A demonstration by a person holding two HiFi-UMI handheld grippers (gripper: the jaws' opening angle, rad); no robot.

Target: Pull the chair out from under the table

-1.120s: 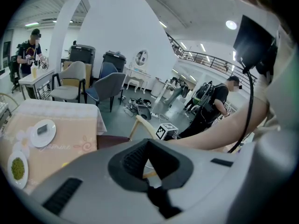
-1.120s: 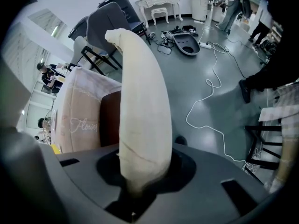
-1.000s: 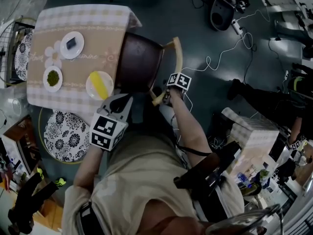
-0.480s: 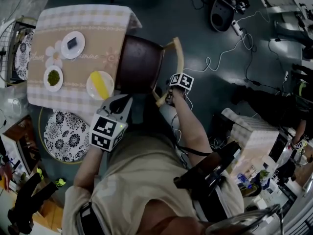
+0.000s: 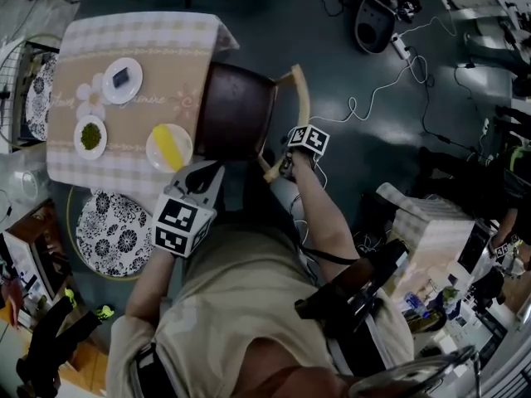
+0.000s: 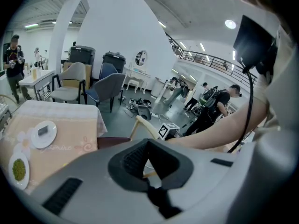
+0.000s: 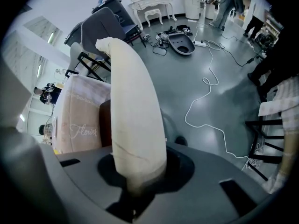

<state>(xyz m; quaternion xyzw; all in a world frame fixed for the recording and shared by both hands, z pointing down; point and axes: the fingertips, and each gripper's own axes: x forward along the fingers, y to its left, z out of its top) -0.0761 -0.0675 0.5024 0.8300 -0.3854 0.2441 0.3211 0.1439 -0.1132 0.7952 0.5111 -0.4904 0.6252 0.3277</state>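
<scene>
The chair (image 5: 236,110) has a dark brown seat tucked part way under the cloth-covered table (image 5: 133,25), and its pale curved backrest (image 5: 300,98) faces the open floor. My right gripper (image 5: 283,166) points steeply down, shut on the lower end of that backrest; in the right gripper view the pale rail (image 7: 133,111) fills the gap between the jaws of the right gripper (image 7: 140,171). My left gripper (image 5: 206,171) hovers by the table's near edge, next to the seat. In its own view the left gripper (image 6: 148,160) stands open with nothing between its pads, and the backrest (image 6: 144,125) shows beyond.
Three plates lie on the table, one with a yellow item (image 5: 170,146). A round flower-patterned seat (image 5: 108,230) sits below the table's left corner. White cable (image 5: 373,98) and a dark device (image 5: 377,19) lie on the floor to the right. Another small table (image 5: 431,222) and people stand at right.
My right gripper's marker cube has shifted very slightly right while keeping hold of the backrest. The left gripper and the chair look unmoved.
</scene>
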